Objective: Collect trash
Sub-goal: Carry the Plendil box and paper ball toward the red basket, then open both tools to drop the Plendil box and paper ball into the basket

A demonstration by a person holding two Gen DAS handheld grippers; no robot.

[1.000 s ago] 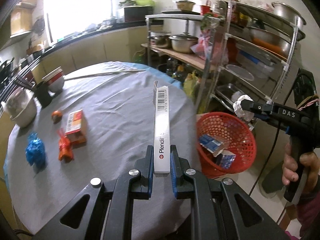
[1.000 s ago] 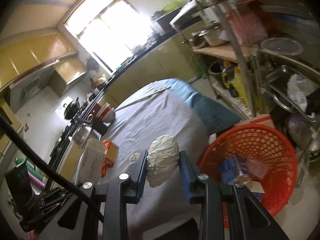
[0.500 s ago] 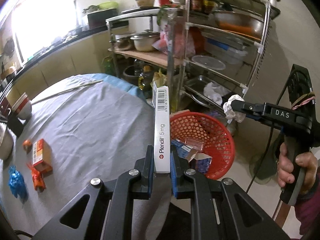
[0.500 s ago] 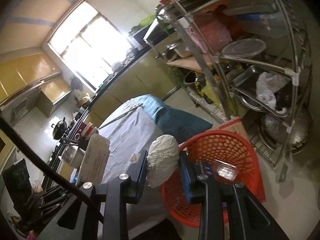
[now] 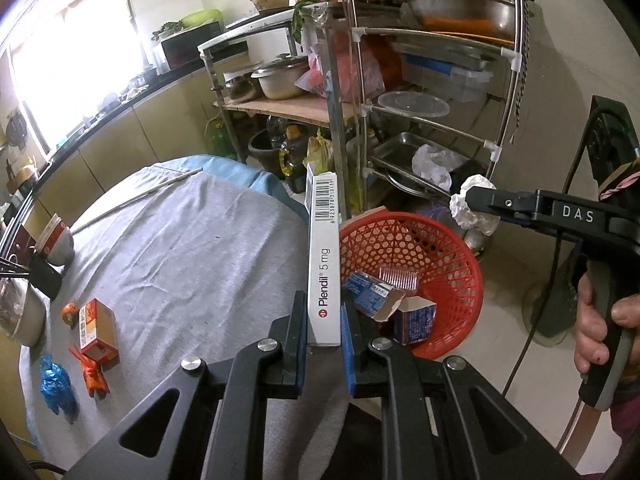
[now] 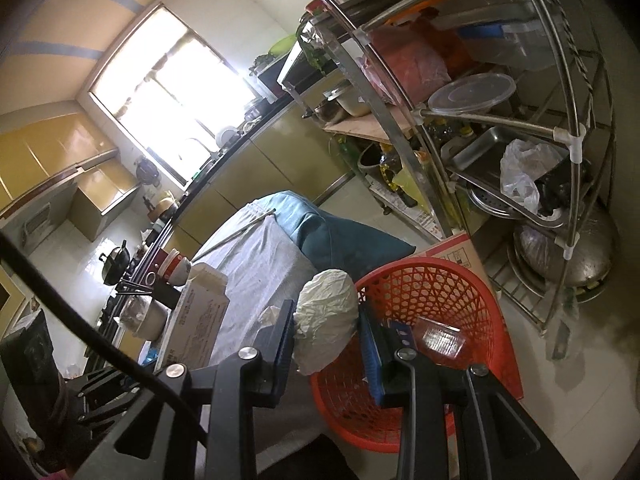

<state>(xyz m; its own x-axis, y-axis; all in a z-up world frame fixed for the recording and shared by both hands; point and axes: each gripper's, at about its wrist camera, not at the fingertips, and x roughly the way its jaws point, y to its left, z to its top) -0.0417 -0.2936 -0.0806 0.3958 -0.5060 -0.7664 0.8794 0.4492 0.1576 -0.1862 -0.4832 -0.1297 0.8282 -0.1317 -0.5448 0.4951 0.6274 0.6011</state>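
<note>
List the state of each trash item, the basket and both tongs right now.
Left tongs: shut on Plendil box, held upright.
Right tongs: shut on crumpled white wad.
Red basket: on floor, holding blue cartons.
Orange carton: lying on table.
Blue wrapper: lying on table.

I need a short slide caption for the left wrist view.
Left gripper holds a Plendil box beside the red basket.

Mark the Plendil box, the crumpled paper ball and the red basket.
Plendil box (image 5: pixel 324 280), left wrist view, printed white face.
Crumpled paper ball (image 6: pixel 326 316), right wrist view, middle of the wad.
Red basket (image 5: pixel 460 248), left wrist view, far rim.
</note>
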